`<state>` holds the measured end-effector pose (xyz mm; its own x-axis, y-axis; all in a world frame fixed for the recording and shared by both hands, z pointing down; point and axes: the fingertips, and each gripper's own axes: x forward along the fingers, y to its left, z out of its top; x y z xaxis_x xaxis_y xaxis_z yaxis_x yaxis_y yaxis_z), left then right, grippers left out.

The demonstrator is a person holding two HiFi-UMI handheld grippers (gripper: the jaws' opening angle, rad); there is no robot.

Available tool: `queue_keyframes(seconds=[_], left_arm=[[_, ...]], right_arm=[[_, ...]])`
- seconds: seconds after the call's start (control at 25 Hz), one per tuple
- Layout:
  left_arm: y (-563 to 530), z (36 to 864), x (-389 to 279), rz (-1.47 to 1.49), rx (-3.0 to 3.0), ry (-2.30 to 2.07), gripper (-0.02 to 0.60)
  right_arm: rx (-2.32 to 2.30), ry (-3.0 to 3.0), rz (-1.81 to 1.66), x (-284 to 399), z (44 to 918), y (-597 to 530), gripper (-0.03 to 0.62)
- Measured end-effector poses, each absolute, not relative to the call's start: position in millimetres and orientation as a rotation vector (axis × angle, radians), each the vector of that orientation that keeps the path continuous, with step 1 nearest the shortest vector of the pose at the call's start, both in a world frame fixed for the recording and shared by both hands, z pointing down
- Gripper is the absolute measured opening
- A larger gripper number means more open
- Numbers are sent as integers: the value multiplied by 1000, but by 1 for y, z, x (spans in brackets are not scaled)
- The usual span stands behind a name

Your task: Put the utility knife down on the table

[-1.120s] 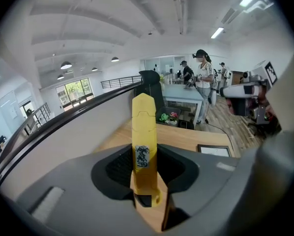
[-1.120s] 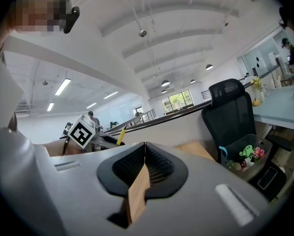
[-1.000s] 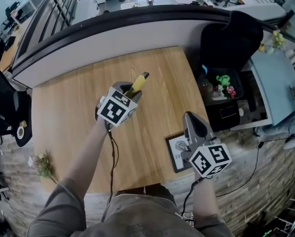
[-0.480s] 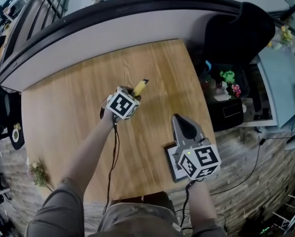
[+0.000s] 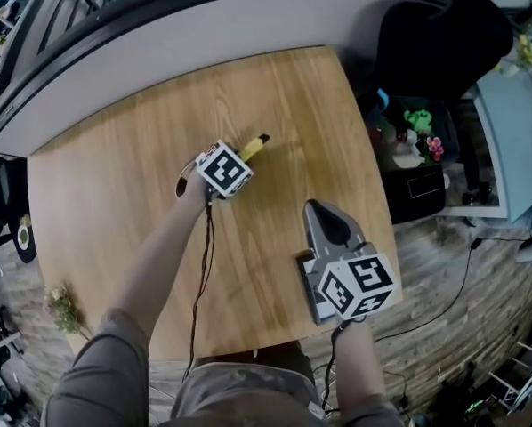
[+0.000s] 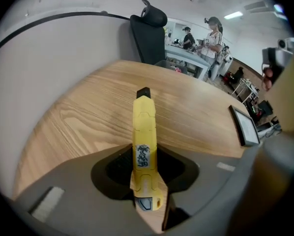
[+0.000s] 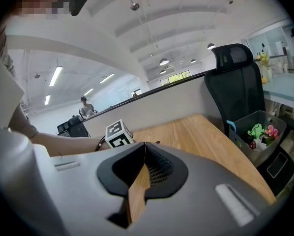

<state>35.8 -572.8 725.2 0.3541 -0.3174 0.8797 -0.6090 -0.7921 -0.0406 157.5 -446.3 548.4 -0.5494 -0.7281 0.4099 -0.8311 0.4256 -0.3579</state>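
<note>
The yellow utility knife (image 6: pixel 144 132) with a black tip is clamped between the jaws of my left gripper (image 6: pixel 145 154). It points forward over the wooden table (image 6: pixel 78 117). In the head view the left gripper (image 5: pixel 239 157) is low over the table's middle, and the knife (image 5: pixel 253 147) sticks out beyond its marker cube towards the far right. My right gripper (image 5: pixel 312 205) hovers near the table's front right corner. Its jaws (image 7: pixel 145 146) meet at the tips with nothing between them.
A black-framed picture (image 5: pixel 303 281) lies on the table's front right, partly under the right gripper. A black office chair (image 5: pixel 435 43) and a bin of toys (image 5: pixel 408 140) stand beyond the right edge. A curved grey partition (image 5: pixel 159 52) borders the far side.
Both grippers have sunk towards the table. The left one, still holding the knife, has come down close to the tabletop. The right one has dropped near the framed picture.
</note>
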Motion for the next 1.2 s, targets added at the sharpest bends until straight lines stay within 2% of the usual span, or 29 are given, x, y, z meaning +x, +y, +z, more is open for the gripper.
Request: queue_keyframes(seconds=[0.56, 0.72, 1.04, 1.2], left_arm=[[-573, 727, 38, 1404, 2287, -807, 119], [-524, 743, 38, 1498, 2035, -537, 119], [-538, 745, 35, 1837, 1996, -393, 120], [-542, 748, 38, 1895, 2015, -393, 123]], right_arm=[[1389, -2468, 856, 160, 552, -435, 11], [1387, -2463, 864, 164, 554, -432, 11], [1392, -2457, 873, 171, 552, -424, 11], [1418, -2444, 886, 182, 555, -424, 11]])
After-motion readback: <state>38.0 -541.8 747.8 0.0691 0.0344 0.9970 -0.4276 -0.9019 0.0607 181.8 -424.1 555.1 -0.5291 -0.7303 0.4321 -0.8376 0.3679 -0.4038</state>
